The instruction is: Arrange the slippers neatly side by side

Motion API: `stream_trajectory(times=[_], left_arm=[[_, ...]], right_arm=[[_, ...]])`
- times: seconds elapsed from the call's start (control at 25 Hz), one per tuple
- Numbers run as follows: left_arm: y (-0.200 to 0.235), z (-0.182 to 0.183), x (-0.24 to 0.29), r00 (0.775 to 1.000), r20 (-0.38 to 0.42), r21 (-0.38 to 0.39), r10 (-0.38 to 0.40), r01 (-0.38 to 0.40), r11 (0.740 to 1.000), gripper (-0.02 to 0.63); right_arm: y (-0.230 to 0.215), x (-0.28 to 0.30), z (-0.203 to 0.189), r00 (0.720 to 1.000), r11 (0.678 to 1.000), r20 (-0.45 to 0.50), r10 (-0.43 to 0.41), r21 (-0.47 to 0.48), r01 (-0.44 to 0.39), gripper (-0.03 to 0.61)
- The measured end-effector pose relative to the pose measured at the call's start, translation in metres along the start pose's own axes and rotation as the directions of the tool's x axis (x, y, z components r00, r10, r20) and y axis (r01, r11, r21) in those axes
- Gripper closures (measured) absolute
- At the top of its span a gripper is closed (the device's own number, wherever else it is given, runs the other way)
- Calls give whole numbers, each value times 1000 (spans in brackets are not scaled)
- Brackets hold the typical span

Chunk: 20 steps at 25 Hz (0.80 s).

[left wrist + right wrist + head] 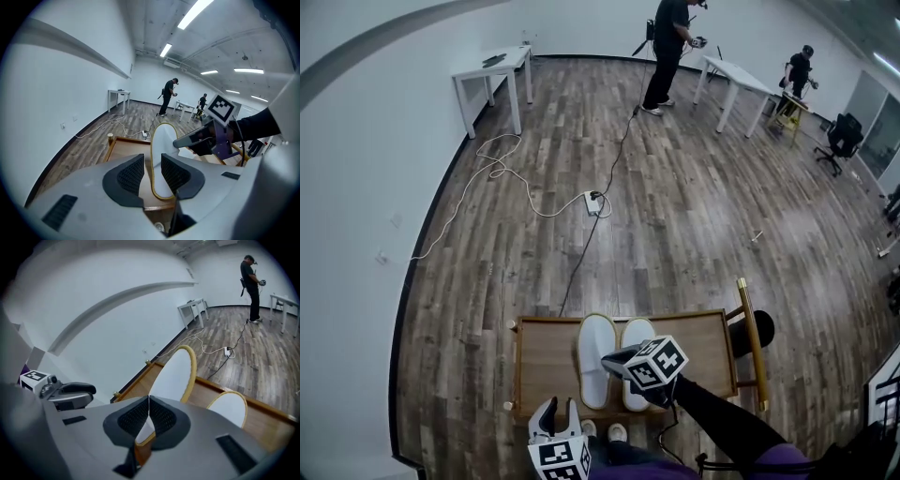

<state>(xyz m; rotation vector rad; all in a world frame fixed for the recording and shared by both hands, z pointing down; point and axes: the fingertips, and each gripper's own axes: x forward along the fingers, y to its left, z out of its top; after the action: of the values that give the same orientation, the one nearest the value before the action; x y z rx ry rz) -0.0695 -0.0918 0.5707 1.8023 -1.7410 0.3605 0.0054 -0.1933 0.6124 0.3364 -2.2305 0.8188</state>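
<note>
Left tongs (559, 411): released, empty, at the near edge of the brown wooden counter (542, 366). The white fabric slippers with yellow trim (595, 361) lie parallel, just beside each other, on it. Right tongs (611, 360): clenched, empty, above them. Arrangement appears essentially complete.

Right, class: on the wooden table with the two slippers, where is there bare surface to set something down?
Bare wood lies between the left slipper and the table's left rim, and again between the right slipper and the right rim. The middle is crowded: both slippers side by side, the right gripper above them, the left gripper at the near edge.
</note>
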Motion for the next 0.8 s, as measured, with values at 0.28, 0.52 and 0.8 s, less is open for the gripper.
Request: stream_trajectory(times=[0.28, 0.52, 0.8], left_arm=[[14, -1, 0, 1000, -11, -19, 26, -27, 999, 505], [18, 4, 9, 1000, -25, -13, 19, -19, 1000, 505], [1, 3, 33, 995, -76, 10, -58, 59, 998, 505]], right_arm=[[-28, 32, -14, 991, 999, -133, -30, 38, 36, 574], [-37, 48, -21, 974, 989, -186, -132, -87, 117, 574], [-32, 51, -16, 979, 993, -165, -116, -50, 110, 572]])
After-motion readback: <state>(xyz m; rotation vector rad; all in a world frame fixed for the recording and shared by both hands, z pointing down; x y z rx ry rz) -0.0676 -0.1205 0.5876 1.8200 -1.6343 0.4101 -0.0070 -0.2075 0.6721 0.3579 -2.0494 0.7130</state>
